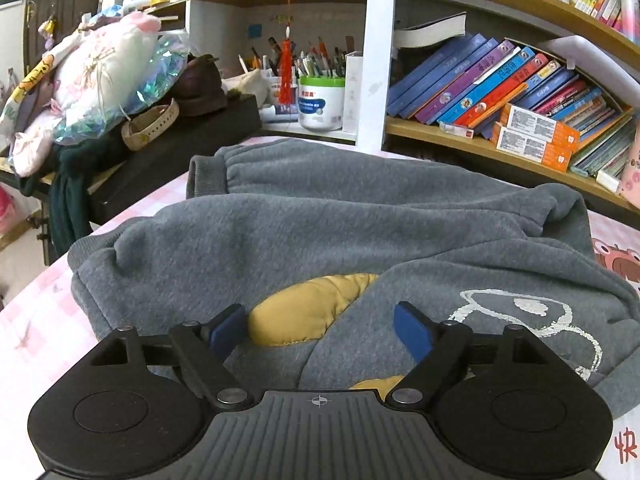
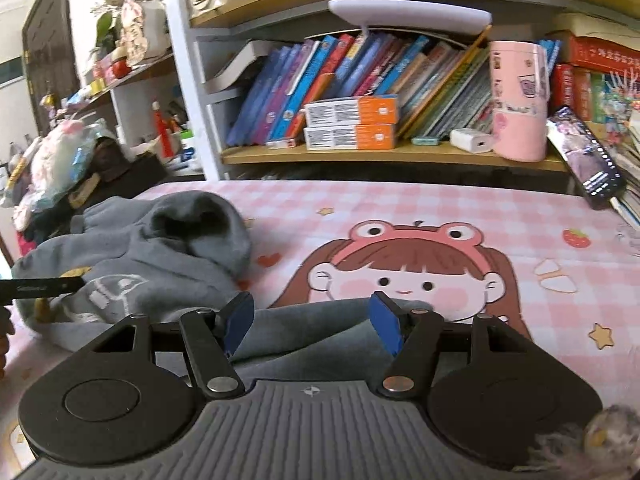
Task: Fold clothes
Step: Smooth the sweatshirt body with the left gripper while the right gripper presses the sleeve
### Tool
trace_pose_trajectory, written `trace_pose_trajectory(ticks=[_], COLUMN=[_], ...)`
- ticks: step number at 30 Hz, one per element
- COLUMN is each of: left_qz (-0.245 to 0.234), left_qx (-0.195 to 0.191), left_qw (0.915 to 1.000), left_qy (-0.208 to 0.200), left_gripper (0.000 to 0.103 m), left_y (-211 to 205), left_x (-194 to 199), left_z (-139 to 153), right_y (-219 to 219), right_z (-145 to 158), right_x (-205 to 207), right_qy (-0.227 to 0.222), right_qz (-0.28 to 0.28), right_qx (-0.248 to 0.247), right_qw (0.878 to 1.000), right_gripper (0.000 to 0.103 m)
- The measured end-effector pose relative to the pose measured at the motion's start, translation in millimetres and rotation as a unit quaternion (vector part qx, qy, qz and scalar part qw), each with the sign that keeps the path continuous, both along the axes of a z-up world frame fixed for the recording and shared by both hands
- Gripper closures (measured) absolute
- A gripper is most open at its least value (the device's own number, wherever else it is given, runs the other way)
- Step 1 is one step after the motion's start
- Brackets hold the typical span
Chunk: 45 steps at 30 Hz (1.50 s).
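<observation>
A grey hooded sweatshirt (image 1: 320, 216) with a yellow lining patch (image 1: 304, 308) and a white line drawing (image 1: 532, 316) lies bunched on the pink checked cloth. My left gripper (image 1: 320, 328) hovers open just over it, blue pads either side of the yellow patch, holding nothing. In the right wrist view the same sweatshirt (image 2: 160, 256) lies heaped at the left with its hood (image 2: 208, 224) uppermost. My right gripper (image 2: 312, 320) is open over a grey sleeve (image 2: 312, 336) that runs between its blue pads. The left gripper's black edge (image 2: 40, 286) shows at the far left.
The pink checked cloth (image 2: 400, 208) with a cartoon girl print (image 2: 404, 276) covers the surface. Bookshelves (image 2: 360, 152) full of books stand right behind it, with a pink canister (image 2: 520, 100). Plush toys and bags (image 1: 92, 76) pile up at the left beside a black box (image 1: 180, 140).
</observation>
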<state>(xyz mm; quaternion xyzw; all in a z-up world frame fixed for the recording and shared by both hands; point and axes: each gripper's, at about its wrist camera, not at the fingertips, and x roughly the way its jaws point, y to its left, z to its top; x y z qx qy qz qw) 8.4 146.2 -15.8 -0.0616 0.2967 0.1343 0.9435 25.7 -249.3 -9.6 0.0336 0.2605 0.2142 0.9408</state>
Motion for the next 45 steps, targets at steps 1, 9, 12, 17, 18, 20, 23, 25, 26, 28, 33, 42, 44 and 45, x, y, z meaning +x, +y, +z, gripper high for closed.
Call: trace_pose_trajectory(ticks=[1,9,12,17,18,20,23,25,26,28,33,42,44,45], left_qz=[0.000,0.001,0.001,0.001,0.002,0.005,0.011,0.013,0.013,0.012,0.011,0.005,0.002,0.000], left_qx=[0.000,0.006,0.007,0.008,0.009,0.012,0.018,0.021,0.021,0.022,0.022,0.030,0.035,0.038], left_qw=[1.0000,1.0000,1.0000,1.0000,0.9999,0.9999,0.9998,0.9997,0.9997,0.9997,0.9997,0.9995,0.9993,0.9992], left_qy=[0.000,0.006,0.006,0.006,0.005,0.003,0.001,0.000,0.000,0.002,0.003,-0.004,-0.008,-0.010], left_gripper=[0.019,0.014,0.014,0.014,0.014,0.014,0.014,0.014,0.014,0.014,0.013,0.010,0.010,0.010], left_y=[0,-2,-1,0,0,-1,-2,-2,-3,-3,-3,-5,-7,-8], left_x=[0,2,1,1,1,0,-1,-1,-1,-1,0,-2,-3,-4], left_z=[0,-1,-1,-1,-1,0,1,1,1,1,1,2,3,3], right_y=[-1,-2,-1,1,1,1,0,0,0,0,1,-6,-11,-14], right_z=[0,-4,-5,-5,-5,-6,-8,-10,-11,-14,-20,-20,-16,-14], right_x=[1,2,3,2,2,1,-1,-2,-3,-4,-8,-27,-33,-35], right_qy=[-0.001,-0.002,0.001,0.001,0.001,-0.001,-0.003,-0.003,-0.002,0.000,0.007,0.016,0.016,0.017], right_qz=[-0.003,-0.015,-0.013,-0.012,-0.013,-0.019,-0.028,-0.034,-0.036,-0.039,-0.040,-0.036,-0.038,-0.040], right_qx=[-0.003,-0.020,-0.022,-0.026,-0.028,-0.039,-0.057,-0.069,-0.075,-0.087,-0.106,-0.114,-0.109,-0.106], right_qw=[1.000,1.000,1.000,1.000,1.000,0.999,0.998,0.997,0.997,0.995,0.994,0.993,0.993,0.993], right_gripper=[0.041,0.040,0.040,0.039,0.039,0.039,0.037,0.036,0.036,0.035,0.034,0.034,0.034,0.034])
